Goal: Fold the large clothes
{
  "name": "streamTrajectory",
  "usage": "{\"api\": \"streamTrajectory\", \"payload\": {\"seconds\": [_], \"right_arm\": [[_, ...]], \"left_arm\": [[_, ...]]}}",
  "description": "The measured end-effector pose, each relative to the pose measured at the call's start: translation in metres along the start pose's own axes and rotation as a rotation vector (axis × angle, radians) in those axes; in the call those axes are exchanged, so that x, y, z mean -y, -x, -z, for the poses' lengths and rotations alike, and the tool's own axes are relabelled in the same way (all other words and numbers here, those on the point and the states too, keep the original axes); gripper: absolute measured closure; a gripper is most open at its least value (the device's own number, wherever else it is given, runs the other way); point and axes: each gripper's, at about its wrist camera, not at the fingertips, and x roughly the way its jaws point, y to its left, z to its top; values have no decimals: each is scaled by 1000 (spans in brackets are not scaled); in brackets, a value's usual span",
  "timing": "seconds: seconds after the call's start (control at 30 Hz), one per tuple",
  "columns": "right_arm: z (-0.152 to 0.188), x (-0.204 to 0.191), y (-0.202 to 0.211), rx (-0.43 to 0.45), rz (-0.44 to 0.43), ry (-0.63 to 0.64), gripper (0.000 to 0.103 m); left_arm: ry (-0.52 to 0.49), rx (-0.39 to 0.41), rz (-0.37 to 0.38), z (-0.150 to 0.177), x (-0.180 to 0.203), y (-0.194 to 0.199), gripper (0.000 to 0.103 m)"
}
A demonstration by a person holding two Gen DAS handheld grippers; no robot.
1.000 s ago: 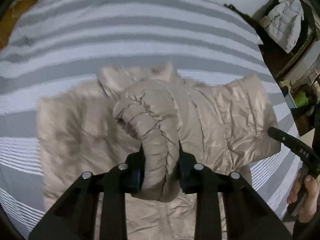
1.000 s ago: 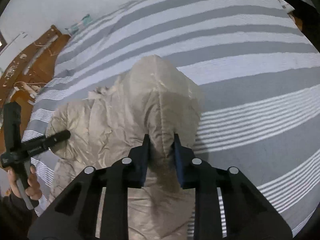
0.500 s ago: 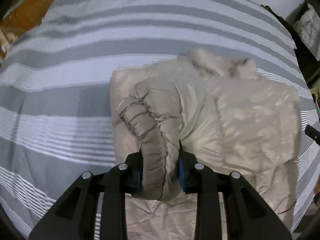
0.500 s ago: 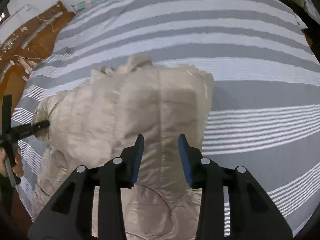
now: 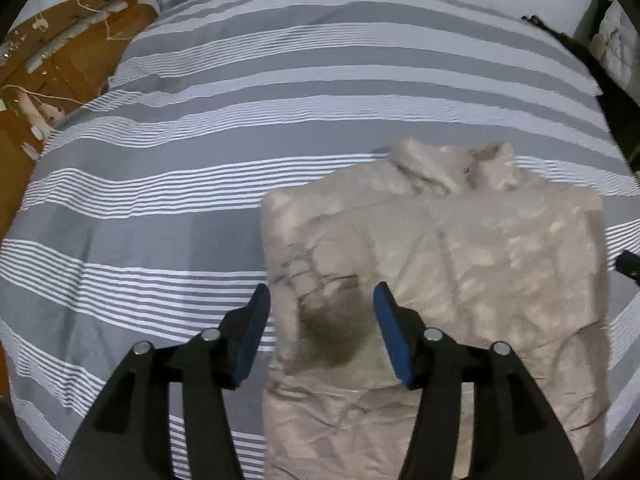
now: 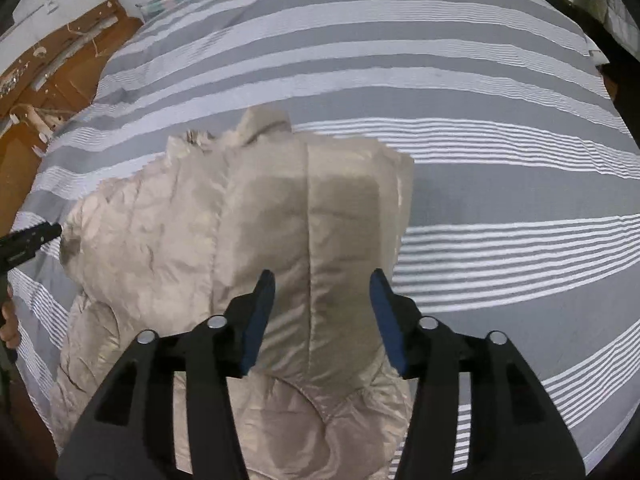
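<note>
The beige puffer jacket (image 5: 460, 280) is lying flat on the grey-and-white striped bedspread (image 5: 200, 128), both sleeves folded in over the body and the collar (image 5: 452, 164) pointing to the far side. From my left wrist cam the left gripper (image 5: 322, 300) hangs right over the jacket's left edge with its jaws spread wide, nothing between them. Same on my right wrist cam: the right gripper (image 6: 322, 288) sits above the folded sleeve (image 6: 316, 216), jaws wide apart, gripping nothing. Past the bed on the far left there's a wooden floor (image 5: 52, 64) with some clutter.
</note>
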Motion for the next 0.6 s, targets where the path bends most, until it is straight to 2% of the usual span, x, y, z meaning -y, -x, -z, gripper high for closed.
{"api": "streamTrajectory", "payload": {"seconds": [0.03,0.07,0.13,0.2,0.23,0.27,0.3,0.4,0.53,0.6], "right_arm": [[-3,0,-1,3,-9,-13,50],[-5,0,-6,4,-16,-22,50],[-12,-5,-9,6,-21,-32,50],[-20,-10,-13,9,-22,-36,50],[-27,-14,-14,8,-19,-39,50],[-32,-16,-19,8,-16,-44,50],[-36,-16,-24,5,-17,-53,52],[-46,-14,-51,-31,0,-85,61],[-50,-5,-84,-87,12,-118,62],[-54,-3,-99,-106,27,-109,61]], "left_arm": [[5,4,6,-3,5,2,27],[5,10,8,-4,9,3,26],[0,13,23,-8,23,-2,26],[-9,9,42,-12,32,-11,35],[-28,4,26,-12,38,-19,56],[-41,-19,10,-14,43,-28,83],[-40,-52,11,-16,46,-40,90],[-19,-92,5,-20,46,-61,90],[3,-127,31,-20,42,-82,91],[-29,-125,10,-22,46,-87,91]]}}
